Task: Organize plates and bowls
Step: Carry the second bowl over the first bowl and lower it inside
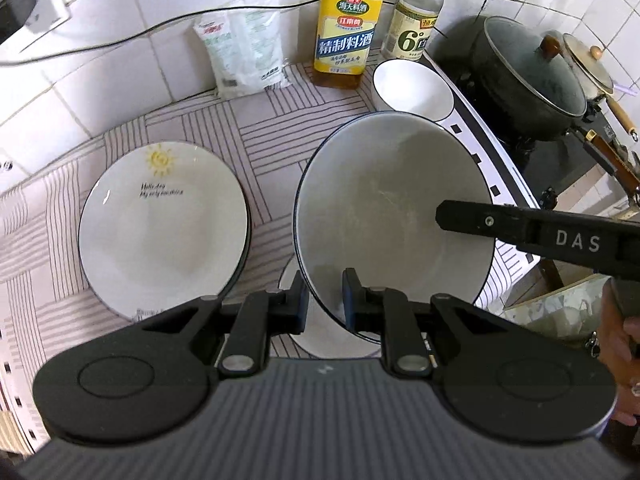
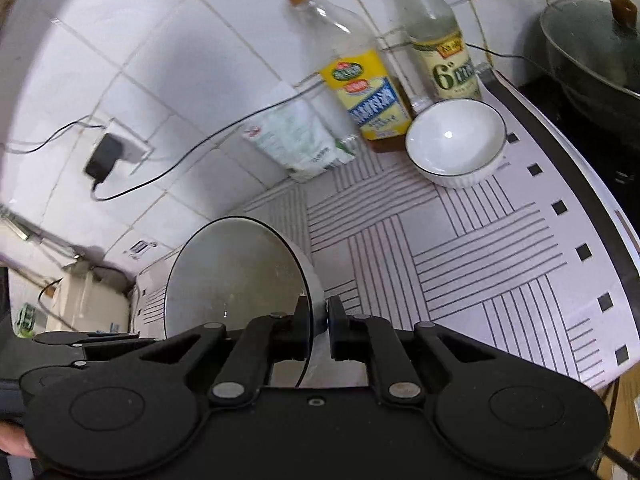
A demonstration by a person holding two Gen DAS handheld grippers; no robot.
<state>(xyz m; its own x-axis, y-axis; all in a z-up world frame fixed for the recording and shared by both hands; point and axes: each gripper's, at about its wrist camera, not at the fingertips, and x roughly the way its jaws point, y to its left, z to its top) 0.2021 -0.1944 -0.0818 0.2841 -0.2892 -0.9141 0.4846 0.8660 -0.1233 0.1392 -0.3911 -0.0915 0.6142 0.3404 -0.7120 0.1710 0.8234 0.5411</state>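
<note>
large bowl (image 1: pixel 394 216) gripped, sun plate (image 1: pixel 162 226) beside

Bottles: yellow-label bottle (image 1: pixel 345 36) beside white-label bottle (image 1: pixel 414 20), at the tiled wall.
Bag: white packet (image 1: pixel 246 46) leaning on wall.
Stove: lidded dark pot (image 1: pixel 528 76).

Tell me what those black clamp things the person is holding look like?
Each is a matte black plastic gripper. The left gripper has two short fingers with blue pads, driven by jointed link bars with silver pins, two round discs at its sides and a grey ribbed body behind. The right gripper is built the same, with a black body. White letters "DAS" mark its side. No cables or sleeves show.
</note>
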